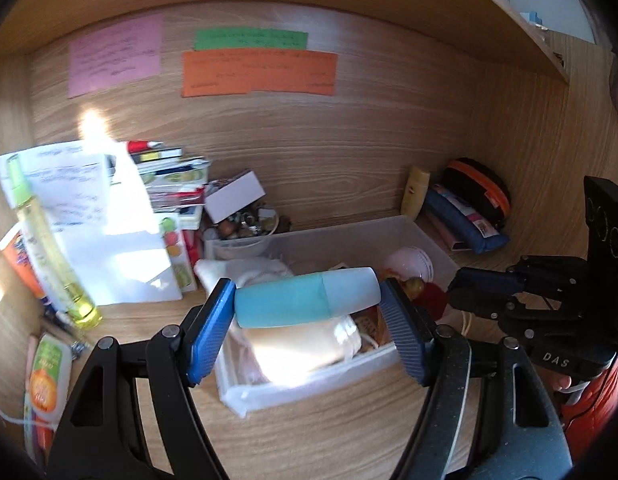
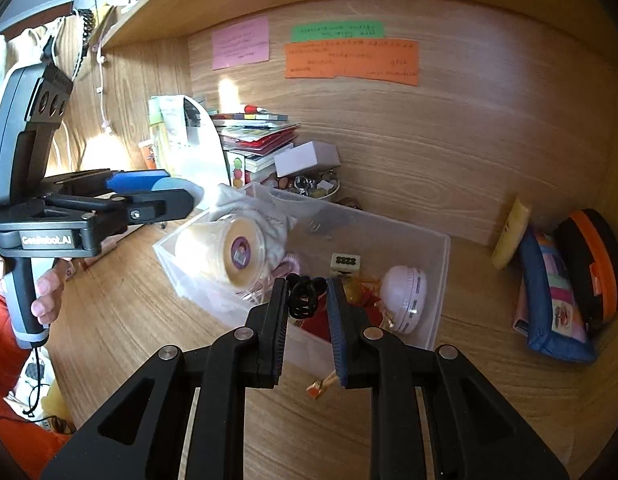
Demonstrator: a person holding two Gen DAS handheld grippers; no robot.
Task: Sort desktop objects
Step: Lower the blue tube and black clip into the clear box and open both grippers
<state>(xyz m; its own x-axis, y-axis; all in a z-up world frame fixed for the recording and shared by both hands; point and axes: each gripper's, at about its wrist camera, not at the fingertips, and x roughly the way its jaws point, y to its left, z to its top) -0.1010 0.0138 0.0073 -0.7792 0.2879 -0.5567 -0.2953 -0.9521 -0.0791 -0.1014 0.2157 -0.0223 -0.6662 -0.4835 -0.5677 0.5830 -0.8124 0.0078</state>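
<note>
The left gripper (image 1: 309,312) is clamping a smooth, probably light and slippery bottle (image 1: 307,300) end to end above the bin (image 1: 421,236), while the right gripper (image 2: 307,312) is pinching what looks like a springy black clip (image 2: 305,294) over its near edge.

The desk (image 2: 141,312) is wood with wavy grain lines. The clear bin (image 2: 437,280) at the middle of the frame is see-through plastic. The blue bottle (image 1: 307,300) looks like smooth, matt plastic. The left gripper (image 1: 309,320) has ribbed blue pads (image 1: 211,328) and matt black plastic arms. The black hair tie (image 2: 305,294) looks shiny and curly.
</note>
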